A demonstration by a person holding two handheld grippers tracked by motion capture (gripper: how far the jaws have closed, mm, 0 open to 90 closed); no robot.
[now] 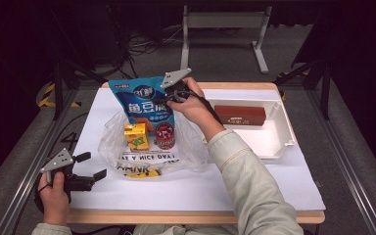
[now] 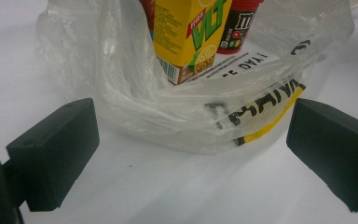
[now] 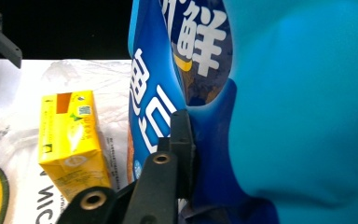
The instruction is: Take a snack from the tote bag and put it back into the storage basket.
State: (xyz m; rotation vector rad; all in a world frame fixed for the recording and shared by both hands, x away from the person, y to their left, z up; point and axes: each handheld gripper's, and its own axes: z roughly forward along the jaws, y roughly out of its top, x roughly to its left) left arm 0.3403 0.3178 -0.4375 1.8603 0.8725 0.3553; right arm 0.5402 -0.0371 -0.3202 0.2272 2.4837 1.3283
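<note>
- The blue snack pouch stands upright at the far side of the clear plastic bag, its long axis vertical and its lower part down inside the bag's open mouth; behind the yellow juice carton and the red-lidded cup, which both stand in the bag.
- The right gripper is clamped on the pouch's right edge, near the top; in the right gripper view the black jaws pinch the blue film flat between them; the pouch hangs mostly to the left of that grip.
- By my reading, the move ahead is downward along the pouch's own axis, so the bag's mouth below it matters most; the right hand is plainly the nearer one.
- The left gripper rests low at the near left of the table, jaws spread wide with nothing between them; it faces the bag's near rim, just short of touching.
- To the right, well apart, a brown box lies in a white tray.
</note>
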